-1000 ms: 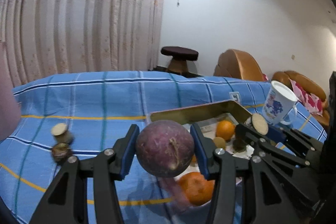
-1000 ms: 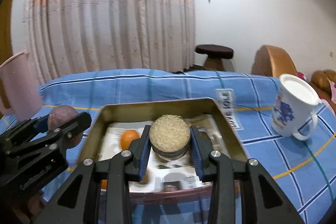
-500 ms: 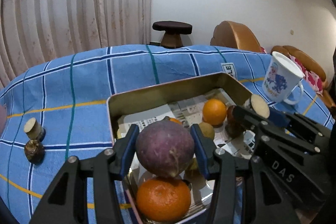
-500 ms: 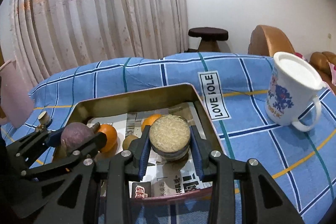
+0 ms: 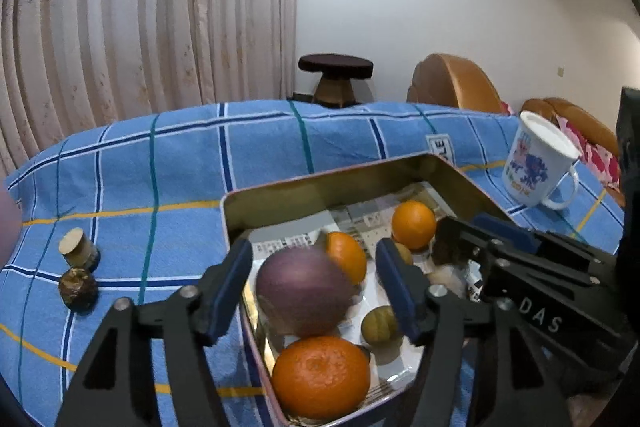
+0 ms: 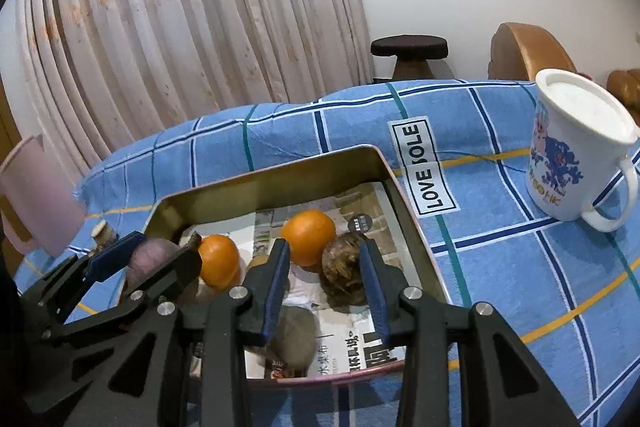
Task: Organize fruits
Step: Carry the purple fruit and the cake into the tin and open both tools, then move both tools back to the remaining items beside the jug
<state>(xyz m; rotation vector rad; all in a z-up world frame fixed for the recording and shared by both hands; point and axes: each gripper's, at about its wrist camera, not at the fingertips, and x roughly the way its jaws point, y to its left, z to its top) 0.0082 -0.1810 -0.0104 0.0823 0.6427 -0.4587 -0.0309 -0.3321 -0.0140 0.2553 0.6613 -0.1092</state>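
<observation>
A gold metal tray (image 5: 320, 183) lined with newspaper sits on the blue checked cloth; it also shows in the right wrist view (image 6: 280, 179). My left gripper (image 5: 314, 279) is open, and a purple round fruit (image 5: 304, 291) lies blurred between its jaws in the tray, untouched. Oranges (image 5: 320, 377) (image 5: 413, 224) and a small yellow-brown fruit (image 5: 379, 325) lie in the tray. My right gripper (image 6: 324, 275) is open over the tray. A brown round fruit (image 6: 344, 269) sits between its jaws, apart from the pads. Two oranges (image 6: 308, 235) (image 6: 219, 259) lie behind.
Two small brown pieces (image 5: 78, 251) (image 5: 77, 290) lie on the cloth left of the tray. A white printed mug (image 6: 576, 151) stands right of the tray. A pink jug (image 6: 32, 195) stands at the far left. A stool (image 5: 335, 75) and orange chairs stand behind.
Both grippers opened. The left let go of the purple fruit, which dropped into the tray. The right let go of the brown fruit, which now sits in the tray.
</observation>
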